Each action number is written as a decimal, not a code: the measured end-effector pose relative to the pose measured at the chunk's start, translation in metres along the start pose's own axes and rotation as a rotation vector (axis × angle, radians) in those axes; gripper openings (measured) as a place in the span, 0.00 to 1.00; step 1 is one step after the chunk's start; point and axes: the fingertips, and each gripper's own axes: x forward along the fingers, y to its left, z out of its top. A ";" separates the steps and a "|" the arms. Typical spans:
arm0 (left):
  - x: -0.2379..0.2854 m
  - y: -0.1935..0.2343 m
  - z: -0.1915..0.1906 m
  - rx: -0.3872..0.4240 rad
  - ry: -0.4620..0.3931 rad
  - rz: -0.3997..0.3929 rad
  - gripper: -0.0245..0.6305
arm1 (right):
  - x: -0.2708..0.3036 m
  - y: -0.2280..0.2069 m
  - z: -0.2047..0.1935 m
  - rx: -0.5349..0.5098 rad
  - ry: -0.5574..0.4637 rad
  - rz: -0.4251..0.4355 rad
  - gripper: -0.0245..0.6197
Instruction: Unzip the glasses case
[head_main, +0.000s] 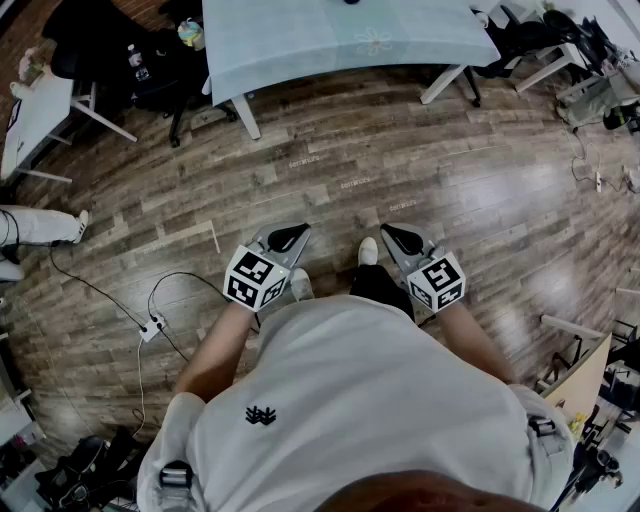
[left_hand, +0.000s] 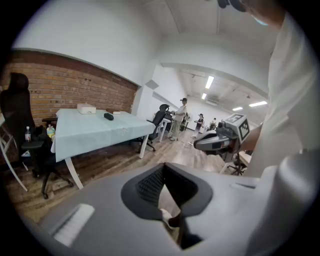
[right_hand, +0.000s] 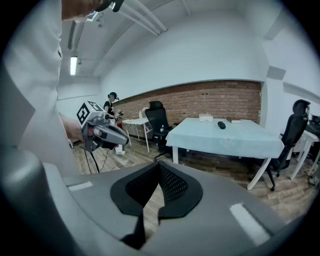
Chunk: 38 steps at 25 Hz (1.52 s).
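Head view, grippers: the grey left gripper (head_main: 298, 232) and grey right gripper (head_main: 390, 232), each with a marker cube, were held close to the person's body over the brown wood-plank floor (head_main: 400, 170). This was probably a carrying posture.
Head view, table: the pale-blue-covered table (head_main: 300, 40) stood far off.
Left gripper view, jaws: the tips were pressed together, with nothing between them.
Left gripper view, case: the small dark oval glasses case (left_hand: 108, 116) lay on the tabletop, well apart from both grippers.
Right gripper view, jaws: these were likewise closed and empty.
Right gripper view, case: it lay far right on the table, apparently untouched, so an approach seemed needed first.
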 end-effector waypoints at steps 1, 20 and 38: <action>0.009 0.004 0.004 0.005 0.004 0.007 0.12 | 0.003 -0.009 0.000 -0.001 -0.003 0.002 0.04; 0.282 0.004 0.200 -0.018 -0.059 0.123 0.12 | -0.019 -0.320 0.025 -0.041 -0.081 0.070 0.04; 0.411 0.177 0.290 -0.055 -0.054 0.066 0.17 | 0.112 -0.469 0.097 -0.019 -0.018 0.054 0.08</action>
